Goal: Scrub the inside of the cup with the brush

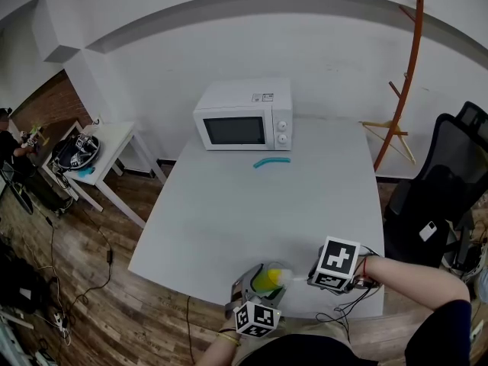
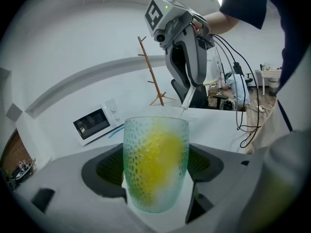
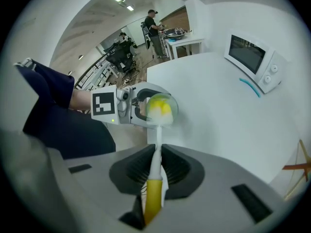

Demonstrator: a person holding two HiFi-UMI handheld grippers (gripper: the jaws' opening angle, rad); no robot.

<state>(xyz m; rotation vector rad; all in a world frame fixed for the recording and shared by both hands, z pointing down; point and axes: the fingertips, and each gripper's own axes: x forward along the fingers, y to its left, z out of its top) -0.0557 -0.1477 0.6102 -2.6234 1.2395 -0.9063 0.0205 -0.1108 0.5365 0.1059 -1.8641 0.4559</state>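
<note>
The white surface filled the middle of a plain white room. At its far edge stood a microwave, with a teal strip just in front of it, both well apart from the work at the near edge. There we held the cup, a clear dimpled tumbler, in the left gripper, whose jaws were closed on its wall, the mouth turned toward the right gripper. The right jaws were clamped on the handle of the brush, whose white shaft ran forward to a yellow-and-white head already inside the cup. We judged the scrubbing step to be in hand. The next move called for short strokes and turns of the head against the inner wall, with the shaft in line with the cup's mouth and the left grip firm, since the smooth wall might slip or twist. Nothing on the surface stood in the way; the rim limited the shaft's swing, and cables hung from the right gripper. A coat stand, an office chair and a side table stood clear.
</note>
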